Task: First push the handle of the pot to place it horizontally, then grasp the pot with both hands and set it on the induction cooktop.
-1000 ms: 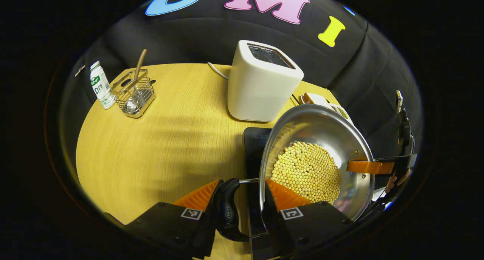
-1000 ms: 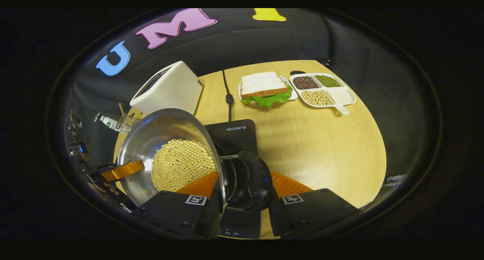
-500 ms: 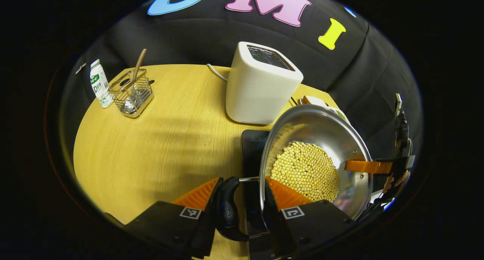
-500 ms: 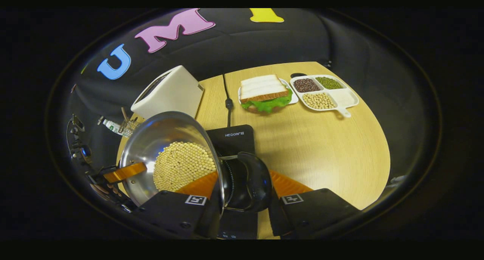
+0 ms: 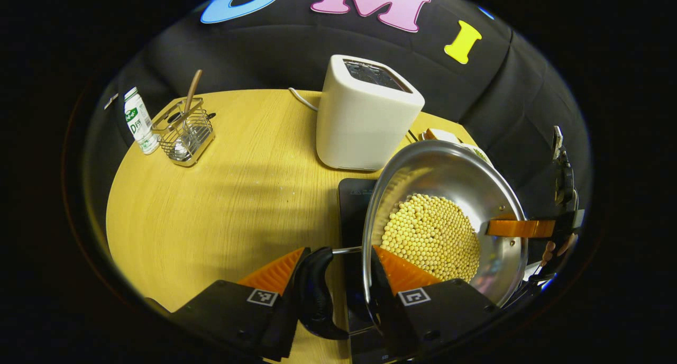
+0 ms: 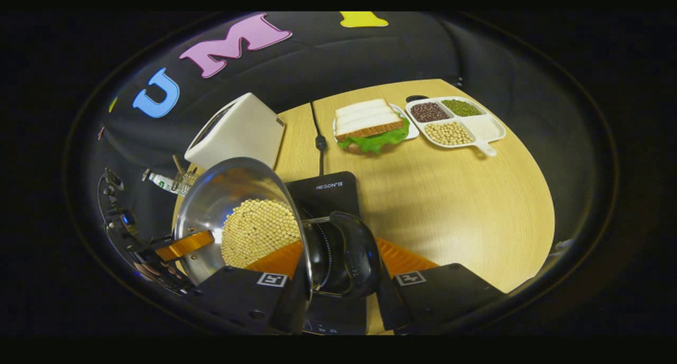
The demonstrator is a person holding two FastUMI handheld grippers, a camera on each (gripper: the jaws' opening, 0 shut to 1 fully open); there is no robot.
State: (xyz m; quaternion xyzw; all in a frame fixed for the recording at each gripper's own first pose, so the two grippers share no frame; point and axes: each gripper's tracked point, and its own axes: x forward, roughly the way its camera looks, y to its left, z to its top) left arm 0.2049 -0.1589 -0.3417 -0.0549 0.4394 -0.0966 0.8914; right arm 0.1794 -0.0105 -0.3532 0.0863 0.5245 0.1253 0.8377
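We hold the pot (image 5: 444,194) of beans over the cooktop (image 6: 328,192), left gripper (image 5: 338,271) and right gripper (image 6: 338,261) fingers each clamped on a side handle and rim.

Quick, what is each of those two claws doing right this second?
Left gripper: shut on the pot, one finger inside the rim, one outside by the handle.
Right gripper: shut on the pot's opposite side the same way.

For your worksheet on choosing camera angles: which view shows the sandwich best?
The right gripper view: the sandwich lies in full sight on its plate, bread over green lettuce, beside the divided tray. In the left gripper view just a corner of it peeks out between the toaster and the pot's rim.
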